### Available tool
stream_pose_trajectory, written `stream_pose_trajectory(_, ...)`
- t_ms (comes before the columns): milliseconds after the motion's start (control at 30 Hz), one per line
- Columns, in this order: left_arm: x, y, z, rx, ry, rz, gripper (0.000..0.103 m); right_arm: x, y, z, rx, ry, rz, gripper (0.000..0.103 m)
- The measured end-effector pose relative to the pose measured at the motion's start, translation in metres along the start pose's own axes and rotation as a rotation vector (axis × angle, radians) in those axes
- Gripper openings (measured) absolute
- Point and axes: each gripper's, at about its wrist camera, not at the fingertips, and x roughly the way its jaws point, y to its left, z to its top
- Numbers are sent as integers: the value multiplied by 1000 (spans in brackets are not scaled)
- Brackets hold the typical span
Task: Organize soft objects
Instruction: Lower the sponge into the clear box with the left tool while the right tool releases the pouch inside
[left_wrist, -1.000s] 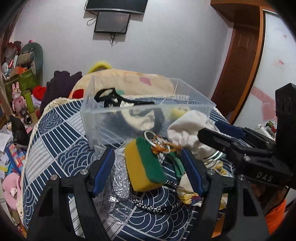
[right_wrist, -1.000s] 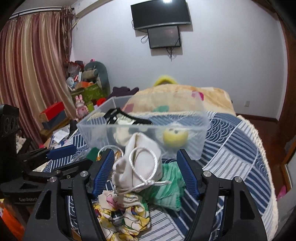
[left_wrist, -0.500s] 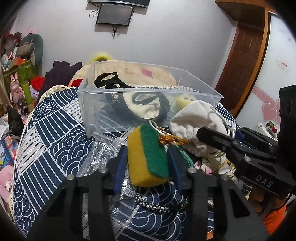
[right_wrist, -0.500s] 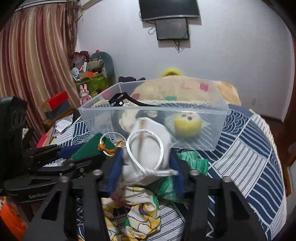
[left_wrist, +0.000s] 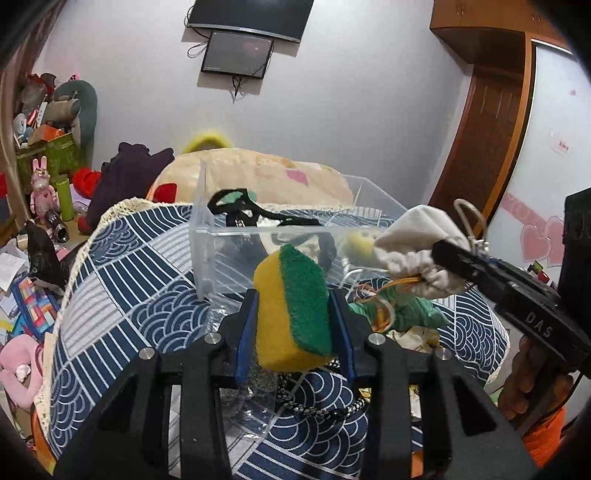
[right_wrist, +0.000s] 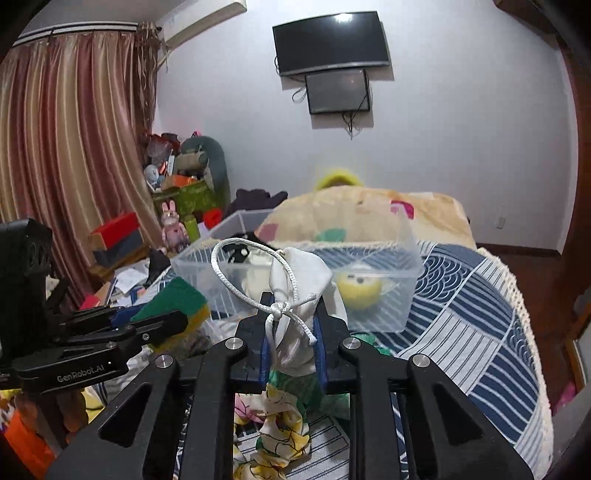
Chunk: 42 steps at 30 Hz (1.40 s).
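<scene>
My left gripper (left_wrist: 293, 325) is shut on a yellow-and-green sponge (left_wrist: 291, 310) and holds it above the bed, just in front of a clear plastic bin (left_wrist: 207, 236). My right gripper (right_wrist: 290, 332) is shut on a white drawstring pouch (right_wrist: 299, 280) with a white cord loop, held up near the bin (right_wrist: 410, 258). The pouch also shows in the left wrist view (left_wrist: 417, 240), and the sponge in the right wrist view (right_wrist: 173, 295). The bin holds a yellow plush ball (right_wrist: 360, 290) and a black-strapped item (left_wrist: 255, 214).
A blue-and-white patterned bedspread (left_wrist: 122, 280) covers the bed. A green knit item (left_wrist: 402, 310), a yellow floral cloth (right_wrist: 280, 432), a silvery bag and a braided cord (left_wrist: 314, 410) lie in front of the bin. A beige pillow (right_wrist: 362, 210) lies behind. Clutter fills the floor at left.
Both grippers closed, the left on the sponge and the right on the pouch, and both lifted their objects off the bed toward the bin's height.
</scene>
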Motion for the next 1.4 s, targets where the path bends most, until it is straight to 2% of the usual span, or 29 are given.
stream_pose_trajectory(433,-23,14,44,4,-111,31,38,-33,-11,33,-16,-107,-91,17)
stream_pose_trajectory(833,-15,22,82,31,-165,61,38,-7,-4,72,-56,-152,-138,17)
stream_pose_trajectory(1133,26,29,87,31,-74,62,38,22,5,76,-94,-110,-132,17)
stream_pose_trajectory(1400,58,31,83,40,8,57,38,53,4,68,-111,8,-61,17)
